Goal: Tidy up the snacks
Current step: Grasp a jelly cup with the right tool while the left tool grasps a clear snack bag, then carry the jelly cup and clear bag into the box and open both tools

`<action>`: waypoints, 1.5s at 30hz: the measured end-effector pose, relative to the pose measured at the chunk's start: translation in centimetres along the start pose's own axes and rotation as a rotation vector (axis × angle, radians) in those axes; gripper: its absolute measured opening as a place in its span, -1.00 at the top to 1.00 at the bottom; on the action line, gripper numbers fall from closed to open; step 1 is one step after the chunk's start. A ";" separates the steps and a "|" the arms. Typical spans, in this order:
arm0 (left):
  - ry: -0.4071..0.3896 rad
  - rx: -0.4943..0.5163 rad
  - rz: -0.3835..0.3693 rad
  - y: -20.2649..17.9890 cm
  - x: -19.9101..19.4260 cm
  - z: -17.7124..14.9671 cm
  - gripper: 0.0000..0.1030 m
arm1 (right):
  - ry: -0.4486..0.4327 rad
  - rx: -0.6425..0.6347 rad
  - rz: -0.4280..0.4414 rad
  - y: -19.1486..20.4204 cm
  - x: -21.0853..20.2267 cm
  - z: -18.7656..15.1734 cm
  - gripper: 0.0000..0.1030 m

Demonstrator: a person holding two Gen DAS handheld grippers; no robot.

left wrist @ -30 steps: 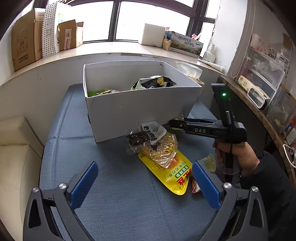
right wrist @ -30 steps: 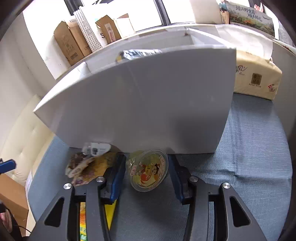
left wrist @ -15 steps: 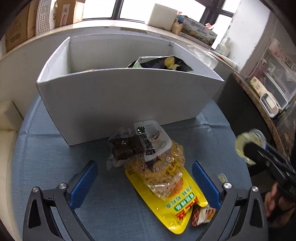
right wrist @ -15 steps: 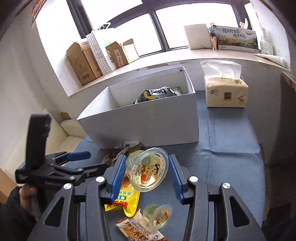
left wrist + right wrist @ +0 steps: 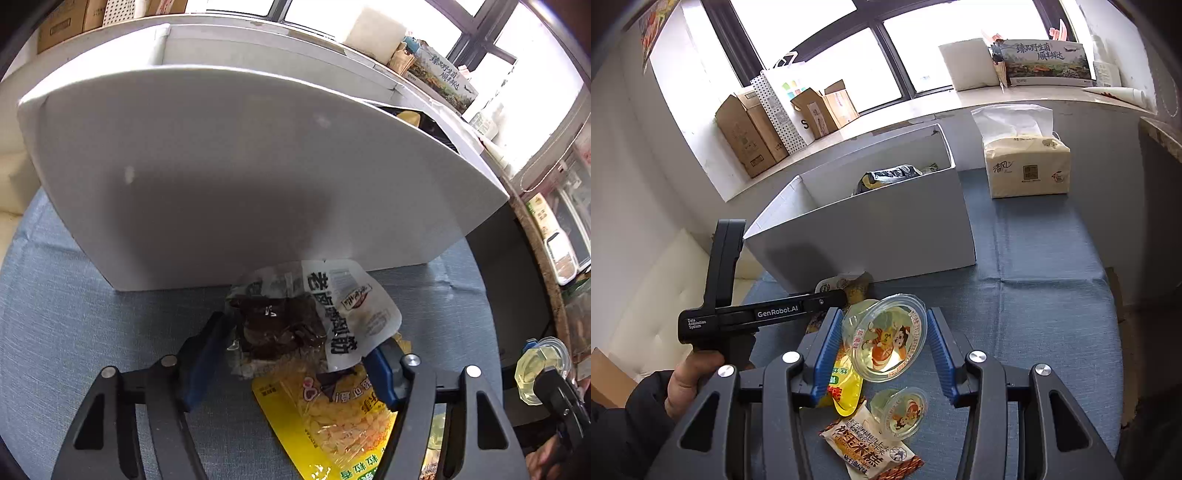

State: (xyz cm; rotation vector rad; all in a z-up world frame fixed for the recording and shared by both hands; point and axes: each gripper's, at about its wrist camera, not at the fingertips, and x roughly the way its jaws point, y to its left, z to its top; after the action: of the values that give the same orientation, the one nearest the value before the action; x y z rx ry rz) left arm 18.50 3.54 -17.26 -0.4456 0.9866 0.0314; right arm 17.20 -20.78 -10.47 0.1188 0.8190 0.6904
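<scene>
left gripper [image 5: 295,363] jaws closing round the dark snack packet [image 5: 291,325], lying on a yellow bag [image 5: 332,417] by the white box [image 5: 221,177] on the desk. soft, crinkly, prob slippery, so pinch mid-body. right gripper [image 5: 882,343] jaws clamped on a jelly cup [image 5: 884,338]: light, squashable.

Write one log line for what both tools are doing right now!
left tool: closing around dark snack packet | right tool: holding jelly cup lifted | white box: behind, some snacks inside
</scene>
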 end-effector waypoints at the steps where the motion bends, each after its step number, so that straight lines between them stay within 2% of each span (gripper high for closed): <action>1: -0.009 0.003 0.002 0.1 -0.3 -0.1 -0.34 | -0.001 0.001 0.008 0.0 0.0 0.0 0.02; 2: -0.021 0.009 0.010 0.3 -0.9 -0.2 -0.18 | -0.004 -0.004 0.004 0.1 -0.1 0.0 0.02; 3: -0.035 0.022 0.024 0.4 -1.4 -0.3 0.37 | -0.005 -0.010 -0.003 0.2 -0.1 0.0 0.02; 4: -0.049 0.036 0.025 0.3 -2.0 -0.5 0.47 | -0.003 -0.012 0.000 0.3 -0.1 0.0 0.02; 6: -0.069 0.066 0.016 0.1 -3.1 -0.9 0.47 | -0.005 -0.012 0.006 0.5 -0.2 -0.1 0.02; 8: -0.082 0.099 0.067 -0.2 -3.3 -1.3 0.47 | -0.001 -0.016 0.006 0.6 -0.1 -0.1 0.02; 11: -0.041 0.077 0.043 0.1 -2.3 -1.4 0.47 | 0.004 -0.018 0.009 0.8 0.2 -0.1 0.02; 12: -0.038 0.078 0.053 0.2 -2.0 -1.3 0.42 | 0.007 -0.018 0.010 0.8 0.3 -0.2 0.02; 13: -0.037 0.089 0.064 0.1 -1.7 -1.3 0.12 | 0.010 -0.021 0.010 0.9 0.4 -0.2 0.02; 14: -0.040 0.100 0.075 0.1 -1.4 -1.2 -0.09 | 0.012 -0.021 0.009 1.0 0.4 -0.3 0.02; 15: -0.044 0.109 0.083 0.1 -1.3 -1.0 -0.47 | 0.013 -0.018 0.012 0.9 0.4 -0.3 0.02; 16: -0.053 0.119 0.081 -0.1 -1.3 -0.9 -0.62 | 0.015 -0.016 0.016 0.9 0.4 -0.3 0.02; 19: -0.067 0.169 0.070 -1.1 -1.1 -0.6 -0.62 | 0.011 -0.012 0.013 0.7 0.3 -0.4 0.02; 23: -0.053 0.259 0.123 -3.0 0.2 -0.2 -0.61 | 0.011 0.003 0.011 0.4 0.3 -0.5 0.02; 24: -0.027 0.270 0.117 -3.1 0.8 -0.3 -0.44 | 0.010 0.005 0.012 0.4 0.3 -0.6 0.02; 25: 0.011 0.271 0.116 -3.5 2.0 0.3 -0.14 | 0.012 0.005 0.013 0.3 0.2 -0.6 0.02; 27: 0.000 0.309 0.163 -4.1 2.5 0.1 -0.01 | 0.011 0.006 0.011 0.1 0.1 -0.7 0.02; 29: -0.008 0.315 0.186 -4.0 2.5 0.2 0.55 | 0.009 0.013 0.012 -0.1 -0.1 -0.7 0.02; 32: 0.012 0.278 0.136 -3.2 2.2 0.5 0.59 | 0.008 0.027 0.014 -0.5 -0.2 -0.9 0.02; 35: -0.019 0.298 0.120 -3.0 0.5 0.2 0.62 | 0.011 0.027 0.014 -0.6 0.0 -1.0 0.02; 38: -0.031 0.263 0.053 -2.5 -1.4 0.1 0.63 | 0.017 0.030 0.019 -0.5 0.1 -1.2 0.02; 45: -0.108 0.285 0.011 -3.4 -6.2 -0.8 0.65 | 0.000 0.009 0.024 0.4 -0.4 -0.9 0.02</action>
State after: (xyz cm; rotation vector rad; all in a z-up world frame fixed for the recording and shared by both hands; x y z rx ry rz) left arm 15.16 1.27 -11.37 -0.1752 0.8712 -0.0738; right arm 16.17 -20.90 -10.71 0.1366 0.8220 0.7092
